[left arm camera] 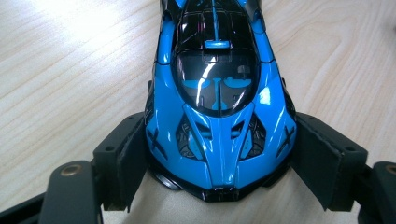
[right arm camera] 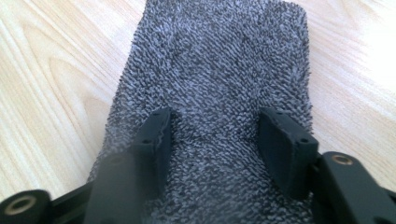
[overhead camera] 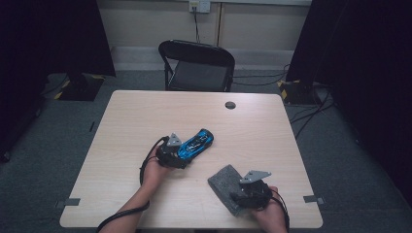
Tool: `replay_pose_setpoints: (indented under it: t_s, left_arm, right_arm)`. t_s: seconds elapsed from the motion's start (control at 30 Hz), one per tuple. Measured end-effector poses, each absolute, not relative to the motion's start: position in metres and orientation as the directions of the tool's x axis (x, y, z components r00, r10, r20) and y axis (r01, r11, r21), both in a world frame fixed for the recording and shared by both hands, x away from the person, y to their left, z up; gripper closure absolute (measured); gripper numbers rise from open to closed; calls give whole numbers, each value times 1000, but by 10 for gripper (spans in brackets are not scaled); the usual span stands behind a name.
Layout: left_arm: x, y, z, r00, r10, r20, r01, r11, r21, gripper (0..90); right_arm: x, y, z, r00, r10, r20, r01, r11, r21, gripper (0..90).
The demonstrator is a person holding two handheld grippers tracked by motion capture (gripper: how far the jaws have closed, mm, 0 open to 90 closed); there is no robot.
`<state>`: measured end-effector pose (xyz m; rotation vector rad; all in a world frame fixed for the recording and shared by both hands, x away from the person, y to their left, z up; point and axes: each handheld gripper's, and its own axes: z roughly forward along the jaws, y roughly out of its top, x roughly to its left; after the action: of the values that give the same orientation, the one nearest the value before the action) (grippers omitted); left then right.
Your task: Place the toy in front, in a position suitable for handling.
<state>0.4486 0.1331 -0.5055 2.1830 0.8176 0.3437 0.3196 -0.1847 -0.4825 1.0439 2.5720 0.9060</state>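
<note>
1. Left gripper [overhead camera: 171, 154], held in the person's left hand [overhead camera: 156, 171], sits a little left of the middle of the light wooden table [overhead camera: 141, 116], its jaws closed on one end of a blue toy sports car [overhead camera: 195, 143].
2. From the left gripper view, the blue toy sports car [left arm camera: 219, 116] lies between the two black jaws, which press its flanks on both sides, and its pointed end faces the camera.
3. Glossy blue bodywork, a dark windscreen and black trim mark the car; its wheels rest on the table, and it points diagonally away toward the far right in the high view.
4. Right gripper [overhead camera: 250, 194], held in the person's right hand [overhead camera: 272, 216], is near the front edge of the table at the right, well apart from the car.
5. A grey towel [overhead camera: 224, 180] lies flat under it, folded into a long rectangle.
6. In the right gripper view, the jaws stand partly open with their tips down in the nap of the grey towel [right arm camera: 219, 70], a bunched strip of cloth between them.
7. A black folding chair [overhead camera: 197, 65] stands beyond the far edge of the table, and a small dark round cap [overhead camera: 230, 105] is set into the tabletop near that edge.
</note>
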Motion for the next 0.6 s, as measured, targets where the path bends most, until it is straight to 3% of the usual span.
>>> replay_pose_setpoints:
  t_s: [0.6]
  left_arm:
    - [449, 133, -506, 759, 651, -16, 446, -502, 741, 236]
  right_arm:
    - [322, -186, -481, -709, 705, 22, 565, 550, 615, 661]
